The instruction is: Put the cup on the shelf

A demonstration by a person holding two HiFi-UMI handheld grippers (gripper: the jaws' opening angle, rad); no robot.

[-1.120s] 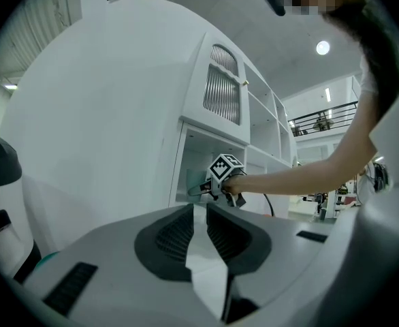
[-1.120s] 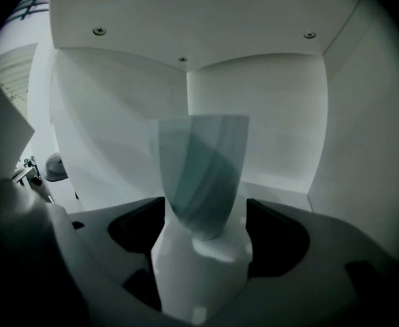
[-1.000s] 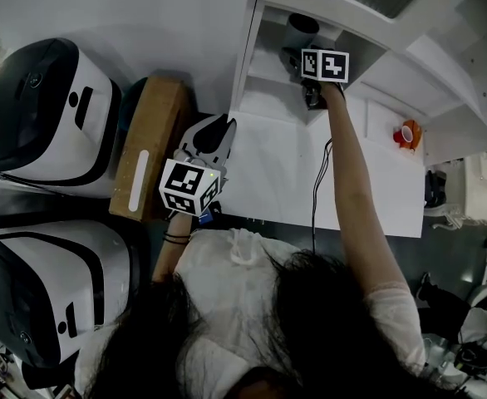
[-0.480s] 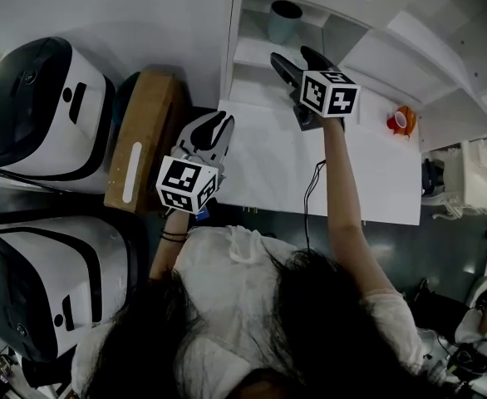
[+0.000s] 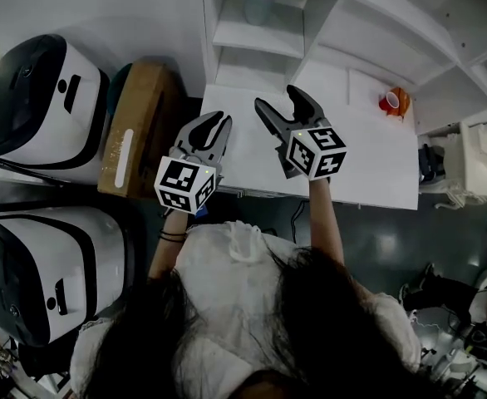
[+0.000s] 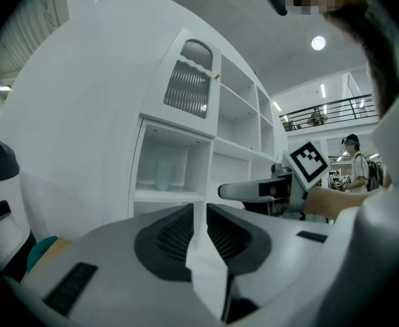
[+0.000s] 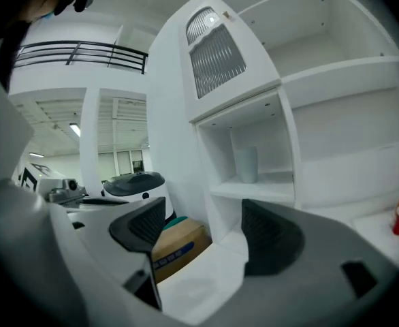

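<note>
Two changes since a second ago: the right gripper (image 5: pixel 278 100), then deep inside the shelf unit (image 5: pixel 256 38) with its fingers at the cup (image 5: pixel 260 2), has drawn back out and now hangs in front of the unit, over the white worktop (image 5: pixel 368 156). The cup has stayed behind, upright on the upper board of the unit's left-hand bay. Right fingers are released, spread wide, nothing between them; its own view shows only worktop and the open bay through the gap. The left gripper (image 5: pixel 216 123) has hardly moved, at the worktop's edge in front of the unit's left side. Its fingers are clenched to a thin slit, gripping nothing. A small orange-red cup (image 5: pixel 393 102) stands on the worktop to the right of the unit's lower bays. To the left of the unit lies a brown cardboard box (image 5: pixel 140 131), and farther left two white machines with dark lids (image 5: pixel 36 115). Floor in front of the worktop is dark grey. The left gripper view shows a tall hall beyond the unit, with a railed gallery, ceiling lamps and a person standing in the background.
</note>
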